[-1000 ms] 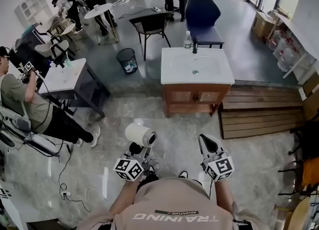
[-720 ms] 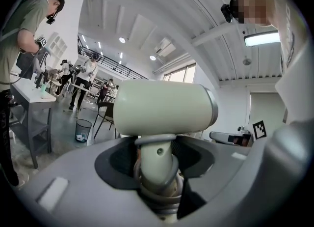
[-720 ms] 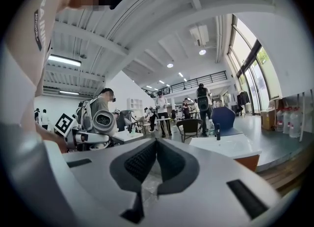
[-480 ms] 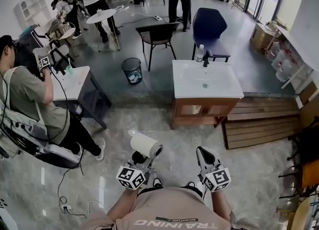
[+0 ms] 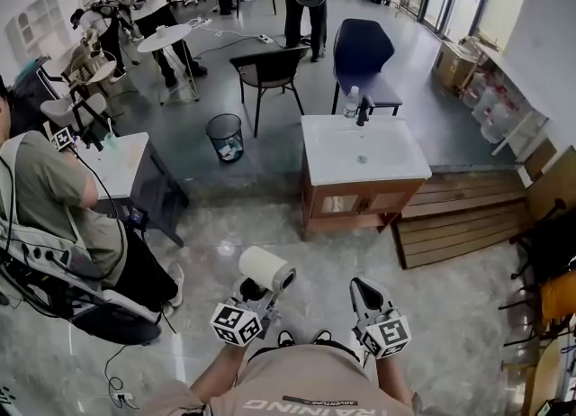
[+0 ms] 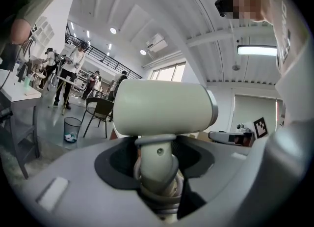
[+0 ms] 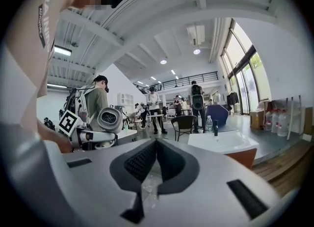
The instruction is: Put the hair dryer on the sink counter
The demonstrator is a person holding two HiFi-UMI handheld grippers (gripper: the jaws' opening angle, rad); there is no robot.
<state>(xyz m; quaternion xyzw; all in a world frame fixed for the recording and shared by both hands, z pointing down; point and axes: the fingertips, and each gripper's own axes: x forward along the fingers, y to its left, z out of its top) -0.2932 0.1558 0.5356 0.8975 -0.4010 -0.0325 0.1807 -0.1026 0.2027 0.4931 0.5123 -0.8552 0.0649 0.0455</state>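
Observation:
The cream-white hair dryer [image 5: 264,268] stands upright in my left gripper [image 5: 253,293], whose jaws are shut on its handle; the barrel lies crosswise above them. In the left gripper view the hair dryer [image 6: 162,108] fills the middle, its handle and coiled cord clamped in the left gripper [image 6: 157,172]. My right gripper [image 5: 364,288] is beside it, shut with nothing in it, and its pads meet in the right gripper view [image 7: 156,145]. The white sink counter [image 5: 396,164] on a wooden cabinet stands ahead across the floor, well apart from both grippers.
A black faucet [image 5: 363,110] and a water bottle [image 5: 351,102] stand at the sink's back edge. A bin [image 5: 226,135], a black chair [image 5: 267,67] and a blue armchair [image 5: 362,49] lie beyond. A seated person [image 5: 54,216] and a small table [image 5: 117,160] are left; wooden decking [image 5: 459,216] is right.
The head view has swung about, and both grippers sit lower in it. The seated person at the left looms nearer. The left grip on the hair dryer is unchanged.

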